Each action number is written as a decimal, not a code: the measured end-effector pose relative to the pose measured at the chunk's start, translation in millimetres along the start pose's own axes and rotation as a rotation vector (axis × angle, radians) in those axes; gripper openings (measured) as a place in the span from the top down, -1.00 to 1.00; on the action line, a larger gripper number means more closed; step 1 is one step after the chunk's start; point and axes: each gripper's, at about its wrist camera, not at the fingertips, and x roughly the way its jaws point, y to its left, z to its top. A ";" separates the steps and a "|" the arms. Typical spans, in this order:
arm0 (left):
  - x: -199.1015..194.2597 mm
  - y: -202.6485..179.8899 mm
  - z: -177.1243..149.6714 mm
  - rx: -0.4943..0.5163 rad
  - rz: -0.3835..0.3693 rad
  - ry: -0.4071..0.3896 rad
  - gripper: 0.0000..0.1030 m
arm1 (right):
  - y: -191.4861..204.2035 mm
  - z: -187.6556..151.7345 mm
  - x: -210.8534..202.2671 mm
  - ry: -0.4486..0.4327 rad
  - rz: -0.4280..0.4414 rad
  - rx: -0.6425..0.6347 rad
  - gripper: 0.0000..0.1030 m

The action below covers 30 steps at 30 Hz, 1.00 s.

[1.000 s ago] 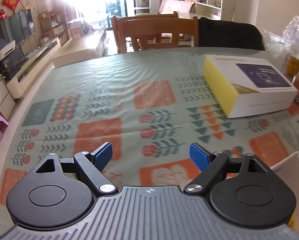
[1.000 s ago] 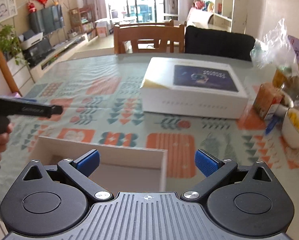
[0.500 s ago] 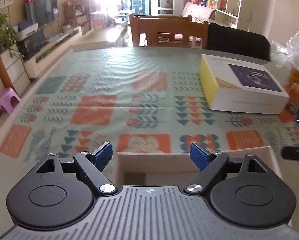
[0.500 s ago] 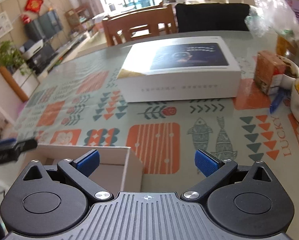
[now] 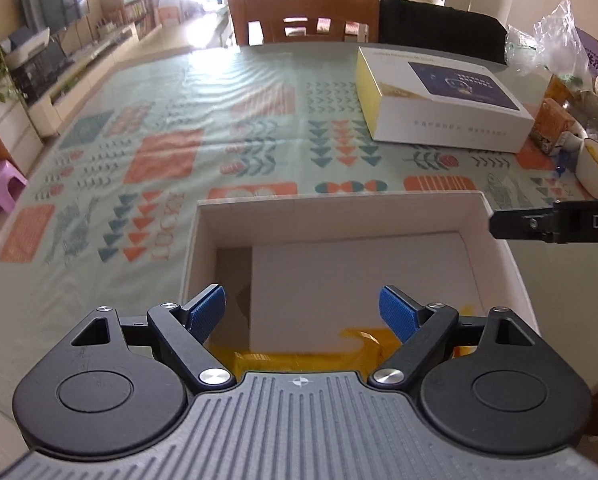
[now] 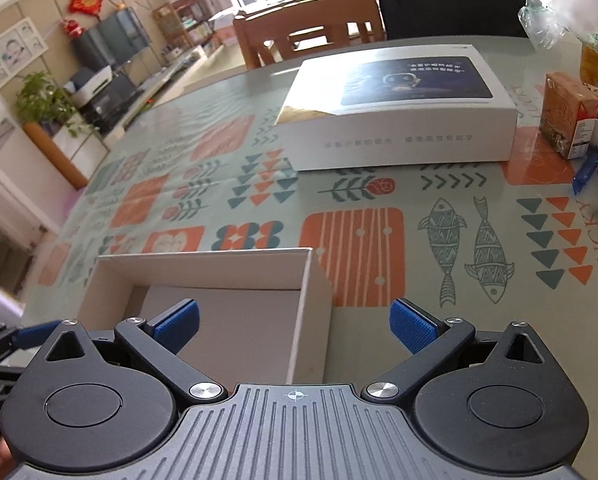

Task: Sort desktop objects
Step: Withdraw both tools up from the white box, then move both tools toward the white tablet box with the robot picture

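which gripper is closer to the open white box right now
Left. The left gripper hangs open directly over the open white box. The right gripper, also open, straddles the box's right wall, half beyond it.

Matt white cardboard box (image 5: 339,216) on glossy (patterned, plastic-looking) tablecloth (image 5: 159,128).

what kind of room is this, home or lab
Most likely a home: a dining table joined to a living room. The patterned teal and orange tablecloth covers the table, wooden dining chairs stand at its far edge, and a flat-screen television sits on a low cabinet along the wall.
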 end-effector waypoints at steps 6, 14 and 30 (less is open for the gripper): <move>-9.4 -3.3 -9.9 0.002 -0.021 -0.004 -1.00 | 2.0 -3.9 -1.6 0.000 0.007 0.004 -1.00; -10.0 -7.9 -7.3 0.019 -0.021 -0.004 -1.00 | 3.9 -8.3 -4.6 -0.002 0.016 0.010 -1.00; 9.8 -35.9 74.9 0.122 -0.032 0.028 -1.00 | -51.1 51.5 -36.4 -0.116 -0.138 0.100 -1.00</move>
